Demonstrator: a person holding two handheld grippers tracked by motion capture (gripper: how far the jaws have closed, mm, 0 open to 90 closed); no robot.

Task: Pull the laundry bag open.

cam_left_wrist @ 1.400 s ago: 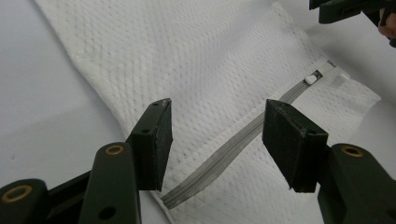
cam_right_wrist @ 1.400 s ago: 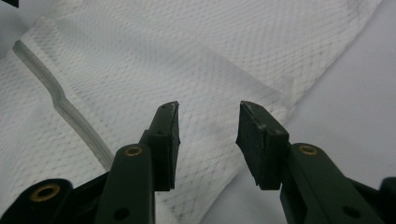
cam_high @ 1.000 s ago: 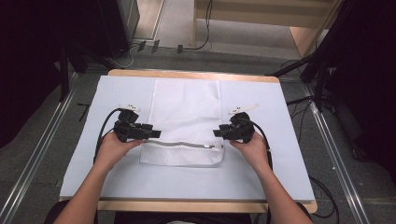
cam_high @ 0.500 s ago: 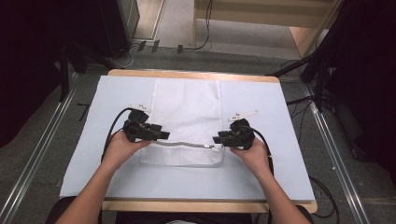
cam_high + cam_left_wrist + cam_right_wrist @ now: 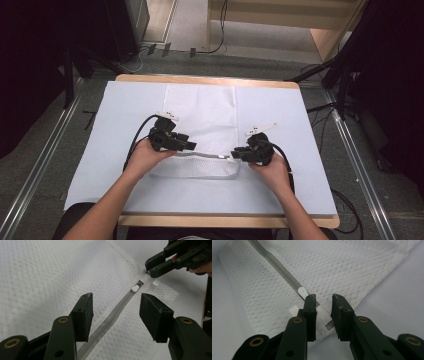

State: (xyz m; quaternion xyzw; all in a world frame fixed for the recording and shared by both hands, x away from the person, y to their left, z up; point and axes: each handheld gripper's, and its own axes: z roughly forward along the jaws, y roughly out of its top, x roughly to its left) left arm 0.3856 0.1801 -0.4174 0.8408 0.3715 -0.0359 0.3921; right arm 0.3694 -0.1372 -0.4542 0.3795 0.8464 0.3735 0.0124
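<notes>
The white mesh bag (image 5: 200, 132) lies flat on the pale blue mat (image 5: 300, 130) that covers the table (image 5: 210, 80), running from the far edge at 12 o'clock down to mid-table. Bare mat lies open at 9 o'clock and at 3 o'clock of the bag, and a band of it separates the bag's near hem from the table's near edge at 6 o'clock.

The grey zipper (image 5: 112, 315) runs across the bag near that hem, with its white pull tab (image 5: 135, 288) at the right-hand end.

Left gripper (image 5: 189, 145): jaws spread wide. In the left gripper view the zipper passes between them toward 1 o'clock without touching either pad; the pull tab lies ahead of the tips.

Right gripper (image 5: 236, 155): jaws have just been closing, a narrow gap remaining. In the right gripper view the white end tab (image 5: 322, 315) of the zipper lies between them; whether the pads press on it cannot be told. The pull tab sits just beyond the left jaw's tip at 11 o'clock
</notes>
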